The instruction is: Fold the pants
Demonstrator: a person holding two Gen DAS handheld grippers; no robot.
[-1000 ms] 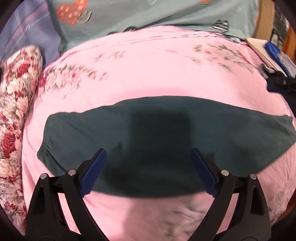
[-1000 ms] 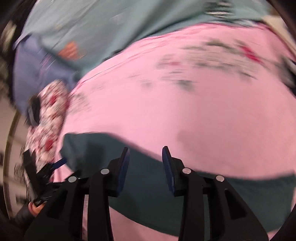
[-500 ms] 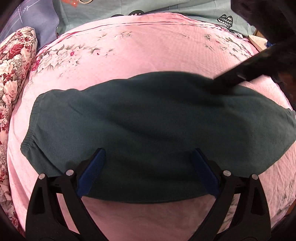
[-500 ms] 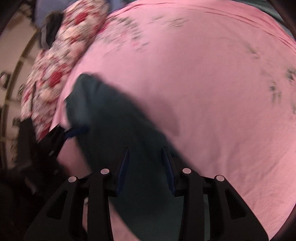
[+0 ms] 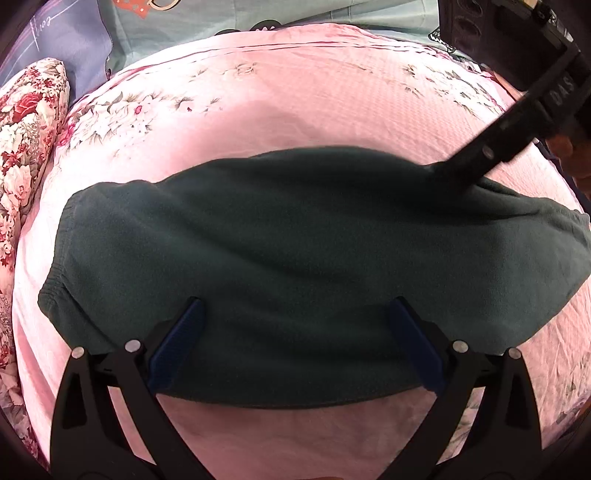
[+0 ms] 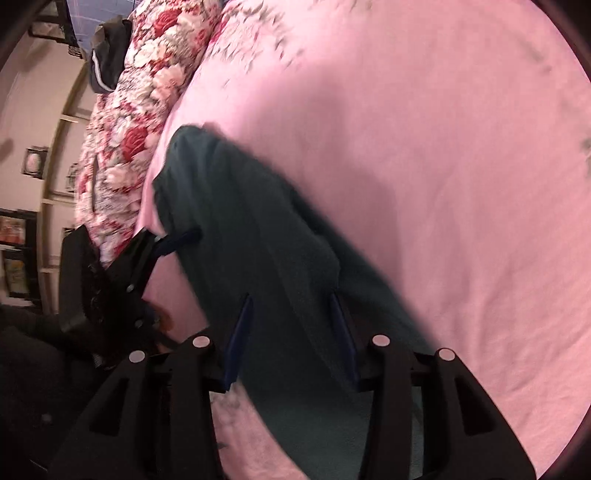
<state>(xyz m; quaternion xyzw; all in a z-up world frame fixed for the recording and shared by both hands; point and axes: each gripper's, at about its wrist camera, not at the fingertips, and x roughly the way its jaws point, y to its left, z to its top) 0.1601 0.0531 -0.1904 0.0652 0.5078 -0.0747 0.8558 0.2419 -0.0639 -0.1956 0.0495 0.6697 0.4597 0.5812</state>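
Note:
Dark green fleece pants [image 5: 295, 251] lie folded lengthwise across a pink bedsheet [image 5: 295, 92], waistband at the left. My left gripper [image 5: 295, 347] is open, its blue pads wide apart over the near edge of the pants. My right gripper [image 6: 291, 332] is open over the pants [image 6: 258, 240], its jaws on either side of a raised fold of cloth. In the left wrist view the right gripper [image 5: 458, 173] touches the far right edge of the pants. In the right wrist view the left gripper [image 6: 173, 240] sits at the waistband end.
A red and white floral quilt [image 5: 22, 140] lies along the left side of the bed, also in the right wrist view [image 6: 140, 92]. A teal sheet with prints [image 5: 295, 18] and a purple pillow [image 5: 62, 48] lie at the far end. A dark bag [image 6: 107, 55] rests on the quilt.
Both grippers moved down closer to the pants. The right gripper swung round and came onto the far right edge of the pants, and a fold of cloth now rises between its jaws.

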